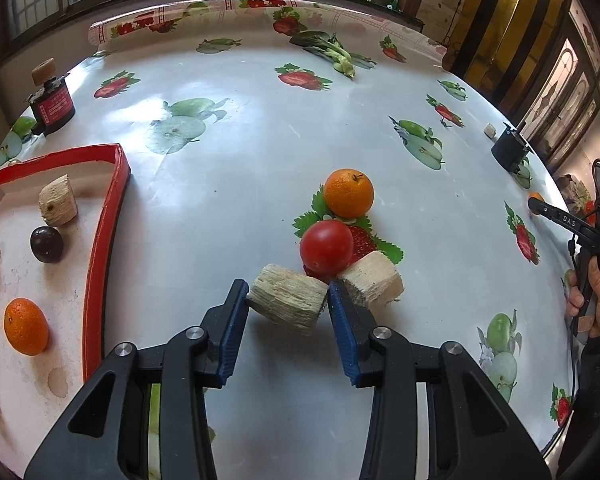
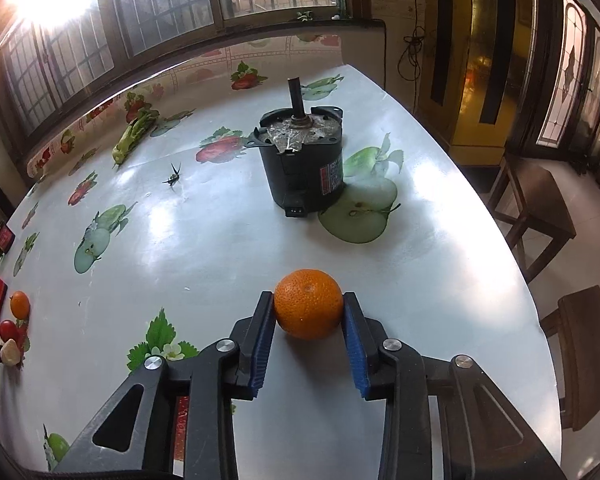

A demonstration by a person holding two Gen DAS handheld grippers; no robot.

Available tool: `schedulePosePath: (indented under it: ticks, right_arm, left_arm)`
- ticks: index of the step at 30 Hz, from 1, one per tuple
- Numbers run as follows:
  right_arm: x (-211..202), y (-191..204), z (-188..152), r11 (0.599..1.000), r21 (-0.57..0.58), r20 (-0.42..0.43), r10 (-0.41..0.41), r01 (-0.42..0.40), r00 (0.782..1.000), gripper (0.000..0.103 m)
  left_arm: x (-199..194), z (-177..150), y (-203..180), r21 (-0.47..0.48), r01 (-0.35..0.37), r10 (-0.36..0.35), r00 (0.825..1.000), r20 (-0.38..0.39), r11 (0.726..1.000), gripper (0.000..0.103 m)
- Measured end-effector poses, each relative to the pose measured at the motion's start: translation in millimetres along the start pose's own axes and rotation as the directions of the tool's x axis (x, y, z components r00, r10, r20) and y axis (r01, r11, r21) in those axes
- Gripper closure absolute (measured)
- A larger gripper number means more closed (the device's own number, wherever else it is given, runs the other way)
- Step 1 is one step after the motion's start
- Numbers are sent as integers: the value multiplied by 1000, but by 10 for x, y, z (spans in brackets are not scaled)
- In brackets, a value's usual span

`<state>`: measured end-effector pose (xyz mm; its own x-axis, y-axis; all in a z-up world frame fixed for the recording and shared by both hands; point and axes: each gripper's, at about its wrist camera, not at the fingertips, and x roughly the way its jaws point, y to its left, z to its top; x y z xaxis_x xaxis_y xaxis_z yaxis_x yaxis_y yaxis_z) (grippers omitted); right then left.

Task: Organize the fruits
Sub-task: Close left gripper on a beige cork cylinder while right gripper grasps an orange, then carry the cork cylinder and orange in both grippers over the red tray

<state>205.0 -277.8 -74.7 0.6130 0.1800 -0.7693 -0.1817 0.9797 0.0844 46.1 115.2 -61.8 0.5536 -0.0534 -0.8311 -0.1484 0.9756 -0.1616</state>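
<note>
Left tongs (image 1: 287,294): closed on a cane chunk (image 1: 287,300), just above the tabletop (image 1: 240,168). Second chunk (image 1: 374,282), tomato (image 1: 326,246) and orange (image 1: 348,193) cluster just beyond. Right tongs (image 2: 309,312): gripping another orange (image 2: 309,303) near the tabletop's right edge. Red tray (image 1: 100,240), left: holds fruit.

My left gripper (image 1: 287,294) reaches low over the table, its blue-padded fingers (image 1: 232,320) pressed against both sides of a pale fibrous chunk (image 1: 286,304). My right gripper (image 2: 309,312) points forward, pads touching either side of an orange (image 2: 308,304), while my right hand (image 1: 598,300) grips its handle.
</note>
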Motion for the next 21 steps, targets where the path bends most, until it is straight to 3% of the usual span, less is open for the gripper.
schedulePosePath:
  ticks: [11,21]
  right_arm:
    - [-351,866,-294,975,-105,-4,199,-198,980,69]
    - [-574,1481,-430,936,-200,-21,291,-289,957,69]
  left_arm:
    - [-322,-123,165,-42,-9,11,999,41,999,64]
    - [-659,-273,346,-76,-39,46,995,90,996,64]
